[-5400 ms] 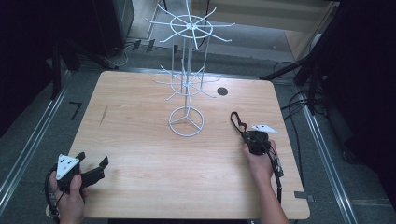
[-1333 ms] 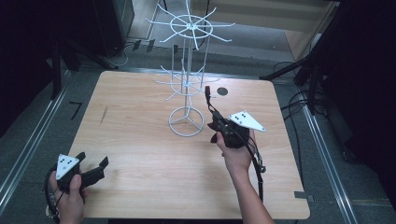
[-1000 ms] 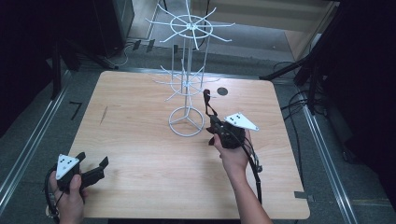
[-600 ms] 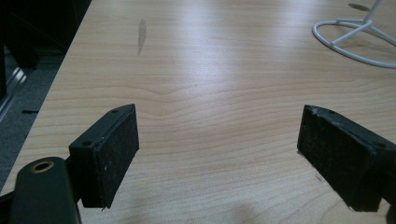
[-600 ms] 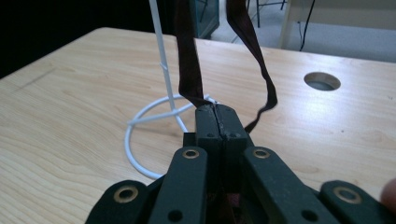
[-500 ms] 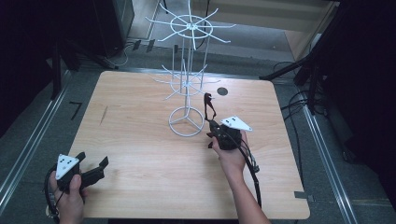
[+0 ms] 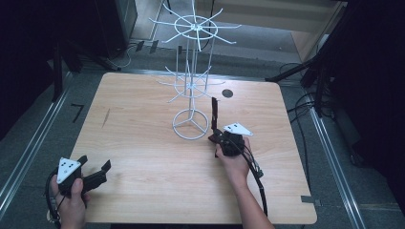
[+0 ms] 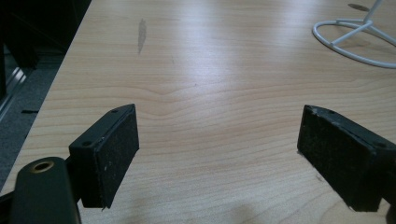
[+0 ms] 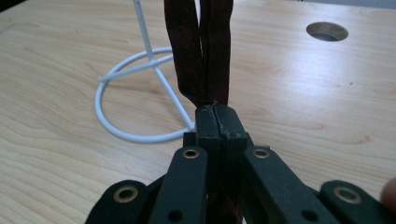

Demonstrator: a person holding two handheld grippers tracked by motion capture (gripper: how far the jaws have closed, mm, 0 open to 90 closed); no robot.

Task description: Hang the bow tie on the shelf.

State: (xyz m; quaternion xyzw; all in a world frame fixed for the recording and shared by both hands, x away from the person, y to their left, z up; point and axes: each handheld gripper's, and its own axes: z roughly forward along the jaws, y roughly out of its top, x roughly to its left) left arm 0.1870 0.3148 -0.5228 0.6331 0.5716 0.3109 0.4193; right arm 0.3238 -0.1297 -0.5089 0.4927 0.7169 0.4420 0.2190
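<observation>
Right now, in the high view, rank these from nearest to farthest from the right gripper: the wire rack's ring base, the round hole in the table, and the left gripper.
1. Ring base: just left of the right gripper, which is shut on a dark strap.
2. Round hole: beyond it, toward the table's far edge.
3. Left gripper: across the table at the near left corner, open.

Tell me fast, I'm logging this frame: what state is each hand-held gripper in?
Left hand-held gripper: open, holding nothing, low over the table.
Right hand-held gripper: shut on the dark strap, beside the white wire rack.
</observation>
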